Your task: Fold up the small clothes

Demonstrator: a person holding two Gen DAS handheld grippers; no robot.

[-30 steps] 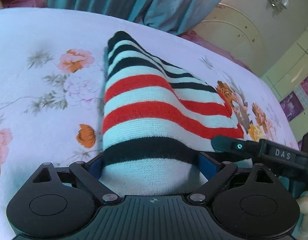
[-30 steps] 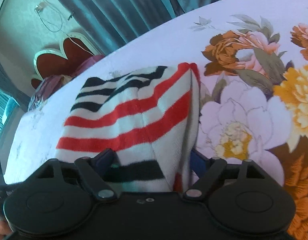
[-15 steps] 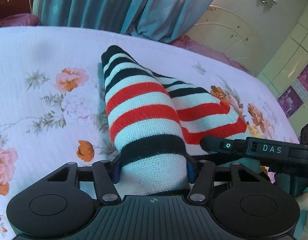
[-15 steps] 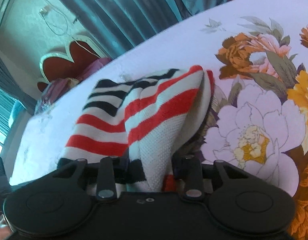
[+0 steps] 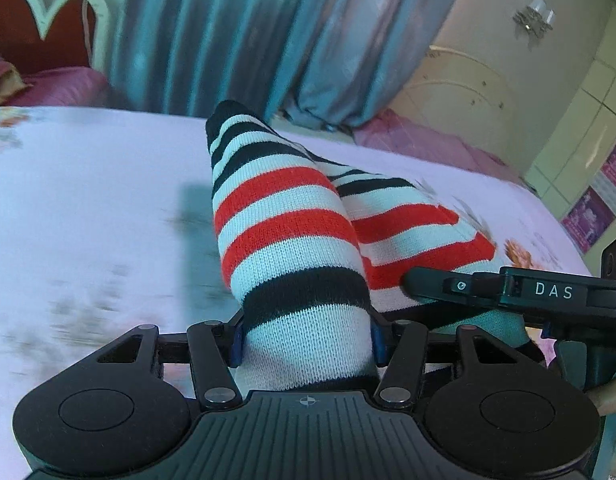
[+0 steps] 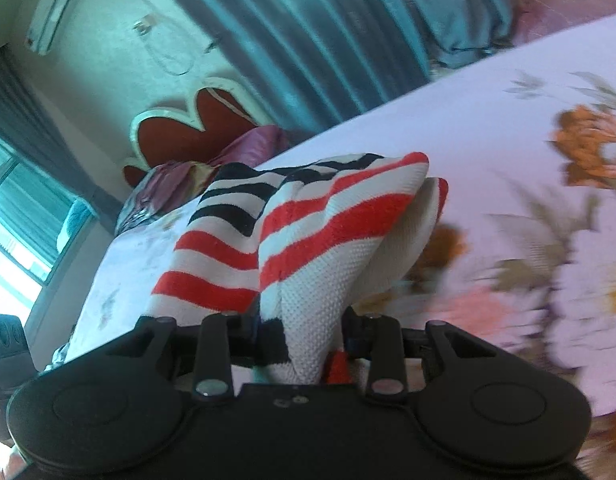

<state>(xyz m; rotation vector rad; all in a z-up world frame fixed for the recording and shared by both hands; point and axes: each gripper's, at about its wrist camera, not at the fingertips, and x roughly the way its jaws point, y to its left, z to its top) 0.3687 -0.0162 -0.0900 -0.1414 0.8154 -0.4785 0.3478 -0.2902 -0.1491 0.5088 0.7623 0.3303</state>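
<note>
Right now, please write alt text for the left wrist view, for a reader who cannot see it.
The left gripper clamps the white end of a striped knit garment, lifting it above a floral bedsheet. The right gripper holds the garment's other side.

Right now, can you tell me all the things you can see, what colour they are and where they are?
striped knit garment: one, white with red and black stripes, near edge lifted off the bed and bunched in both grippers
bedsheet: one, pale lilac with orange and pink flowers, spread over the bed under the garment
curtains: teal, hanging behind the bed
headboard: one, dark red with a white scalloped edge, at the far end of the bed
pillows: purple-pink, by the headboard
wall light: one, silvery, high on the cream wall
left gripper: black with blue pads, jaws clamped on the garment
right gripper: black, jaws clamped on the garment
</note>
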